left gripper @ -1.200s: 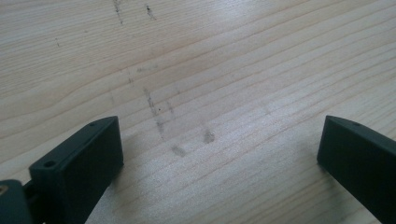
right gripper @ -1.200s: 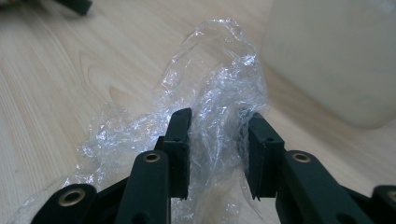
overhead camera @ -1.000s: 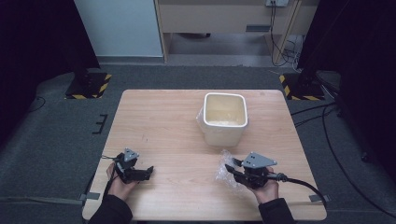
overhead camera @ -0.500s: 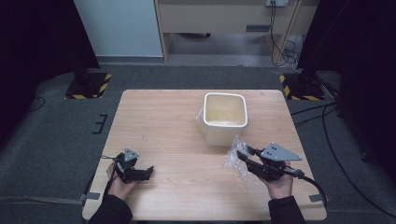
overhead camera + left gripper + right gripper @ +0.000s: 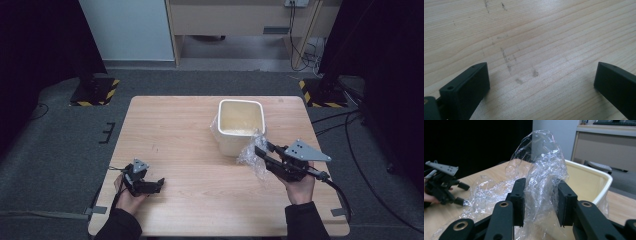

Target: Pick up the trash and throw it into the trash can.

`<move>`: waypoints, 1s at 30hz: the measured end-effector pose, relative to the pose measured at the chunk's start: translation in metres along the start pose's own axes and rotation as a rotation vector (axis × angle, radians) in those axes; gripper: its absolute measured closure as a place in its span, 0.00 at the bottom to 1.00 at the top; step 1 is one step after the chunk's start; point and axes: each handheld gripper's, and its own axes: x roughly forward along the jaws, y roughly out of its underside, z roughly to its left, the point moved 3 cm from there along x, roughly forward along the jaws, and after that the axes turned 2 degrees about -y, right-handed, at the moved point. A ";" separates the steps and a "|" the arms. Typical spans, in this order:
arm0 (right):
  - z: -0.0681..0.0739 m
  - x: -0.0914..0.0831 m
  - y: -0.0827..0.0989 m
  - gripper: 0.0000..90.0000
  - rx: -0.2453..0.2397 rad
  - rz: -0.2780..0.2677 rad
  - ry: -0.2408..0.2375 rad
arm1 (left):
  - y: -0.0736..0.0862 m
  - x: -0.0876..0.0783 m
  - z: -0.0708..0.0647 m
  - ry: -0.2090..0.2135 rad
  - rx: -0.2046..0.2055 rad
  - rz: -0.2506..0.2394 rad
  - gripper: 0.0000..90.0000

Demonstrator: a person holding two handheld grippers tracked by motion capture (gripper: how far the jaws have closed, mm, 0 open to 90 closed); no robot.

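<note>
A crumpled clear plastic bag is pinched between the jaws of my right gripper, which is shut on it. In the high view that gripper holds the plastic bag just in front of a cream square bin, lifted off the table. The bin's rim rises behind the bag in the right gripper view. My left gripper rests low near the table's front left, open, its fingers wide apart over bare wood.
The wooden table has free room across its left and middle. A second bit of clear plastic clings to the bin's left side. Dark stands with yellow-black bases flank the table on the floor.
My right gripper has lifted the plastic bag off the table and carried it right and forward toward the bin. The left gripper has stayed put.
</note>
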 end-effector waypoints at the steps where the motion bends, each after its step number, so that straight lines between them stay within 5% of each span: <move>1: -0.001 0.001 -0.002 0.71 0.006 -0.004 0.001 | 0.000 0.000 0.000 0.000 0.000 0.000 0.00; 21: -0.023 0.044 -0.047 0.71 0.002 -0.056 0.074 | 0.000 0.000 0.000 0.002 0.002 -0.001 0.00; 30: -0.036 0.066 -0.051 0.71 0.021 -0.052 0.114 | 0.000 0.000 -0.001 0.004 0.003 -0.001 0.00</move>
